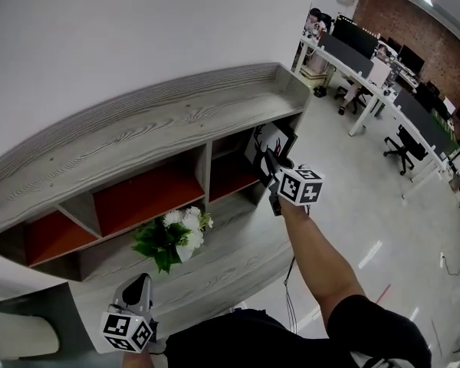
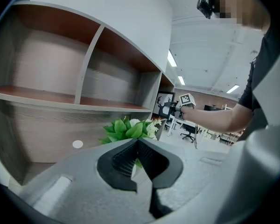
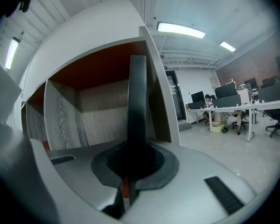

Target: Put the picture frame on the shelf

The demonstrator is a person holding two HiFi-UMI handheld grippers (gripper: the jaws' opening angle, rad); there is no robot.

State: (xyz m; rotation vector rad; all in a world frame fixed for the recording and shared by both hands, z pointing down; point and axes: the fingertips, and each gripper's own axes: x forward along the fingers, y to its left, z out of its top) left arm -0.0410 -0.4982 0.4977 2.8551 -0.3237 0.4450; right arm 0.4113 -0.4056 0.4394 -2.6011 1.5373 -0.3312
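Head view: flowers (image 1: 176, 236) on lower shelf (image 1: 138, 133)

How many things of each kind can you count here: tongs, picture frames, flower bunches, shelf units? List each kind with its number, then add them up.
Tongs: 2, left tongs and right tongs
Picture frame: 1
Flower bunch: 1
Shelf unit: 1
Total: 5

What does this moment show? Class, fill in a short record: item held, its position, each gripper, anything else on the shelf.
Held item: picture frame, upright, clamped in right gripper
Frame position: at the mouth of the right-end compartment of the shelf
Left gripper: shut, empty, held low
Also present: plant on the shelf's lower ledge
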